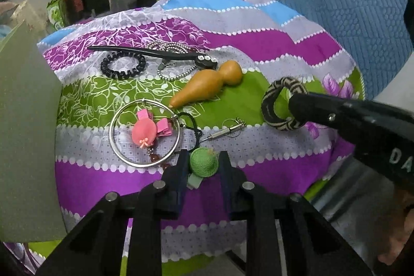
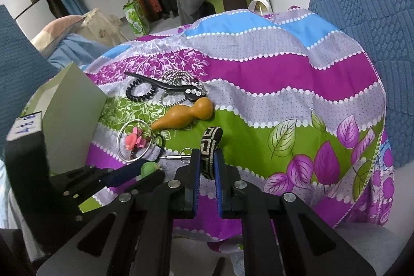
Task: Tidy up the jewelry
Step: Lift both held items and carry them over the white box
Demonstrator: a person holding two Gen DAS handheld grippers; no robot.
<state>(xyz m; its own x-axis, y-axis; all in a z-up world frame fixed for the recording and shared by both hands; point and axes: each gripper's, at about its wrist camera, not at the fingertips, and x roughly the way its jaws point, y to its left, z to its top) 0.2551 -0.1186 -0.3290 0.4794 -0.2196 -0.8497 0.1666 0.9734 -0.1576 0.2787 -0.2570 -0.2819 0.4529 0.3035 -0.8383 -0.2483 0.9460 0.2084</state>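
A pickup step is judged to be in hand on both sides. The woven bangle (image 2: 211,146) is clamped edgewise between the pads of the right gripper (image 2: 207,167) and stands tilted over the green band of the cloth (image 2: 284,64), toward its near edge. The left gripper (image 1: 201,162) is set around the green clip (image 1: 203,162) at the near edge; the fingers (image 1: 181,167) stand just beside it on either side, and whether the pads press on it cannot be told.

The steel ring (image 1: 117,146), pink clip (image 1: 143,132), gourd (image 1: 207,87), black coil (image 1: 123,66), hairpin (image 1: 145,52) and bead chain (image 1: 178,74) lie toward the cloth's left and far side, near the box (image 1: 26,120) at its left edge.

Next, the left grip would need confirming before a lift. Where the pieces are meant to go is not shown, though the box seems likely.
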